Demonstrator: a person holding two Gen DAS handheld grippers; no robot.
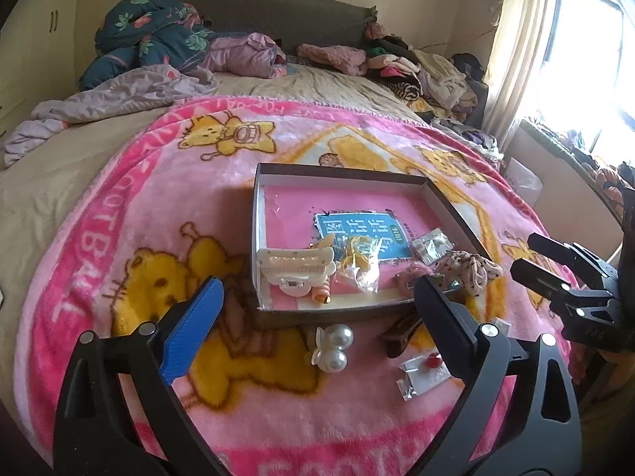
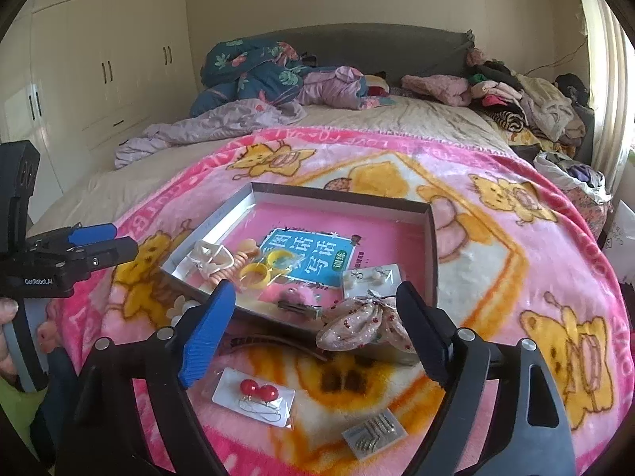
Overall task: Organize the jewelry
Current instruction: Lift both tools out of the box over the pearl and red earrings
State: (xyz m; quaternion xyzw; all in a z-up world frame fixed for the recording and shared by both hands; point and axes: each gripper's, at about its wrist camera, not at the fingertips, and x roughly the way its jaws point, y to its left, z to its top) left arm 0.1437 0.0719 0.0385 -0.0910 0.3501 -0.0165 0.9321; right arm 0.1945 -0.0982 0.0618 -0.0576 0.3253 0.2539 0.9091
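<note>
A shallow open box (image 1: pixel 260 238) (image 2: pixel 430 246) lies on the pink blanket. Inside are a white hair claw (image 1: pixel 295 265) (image 2: pixel 210 261), a bag of yellow rings (image 1: pixel 359 261) (image 2: pixel 258 273), a pearl earring card (image 2: pixel 371 277) and a pink fuzzy clip (image 2: pixel 295 297). A floral bow (image 2: pixel 357 325) (image 1: pixel 472 269) rests at its near right corner. In front of the box lie a pearl clip (image 1: pixel 331 347), a brown hair clip (image 2: pixel 274 343) (image 1: pixel 399 335), a red bead earring card (image 2: pixel 256 392) (image 1: pixel 430 361) and a silver pin packet (image 2: pixel 375 432). My left gripper (image 1: pixel 319 283) (image 2: pixel 119 240) and right gripper (image 2: pixel 316 289) (image 1: pixel 528 254) hover open and empty.
The pink cartoon blanket (image 1: pixel 119 238) covers the near half of a bed. Bedding and piled clothes (image 2: pixel 516 95) lie by the headboard. Wardrobes (image 2: pixel 99 59) stand at the left, a curtained window (image 1: pixel 575 59) at the right. A hand (image 2: pixel 8 333) grips the left tool.
</note>
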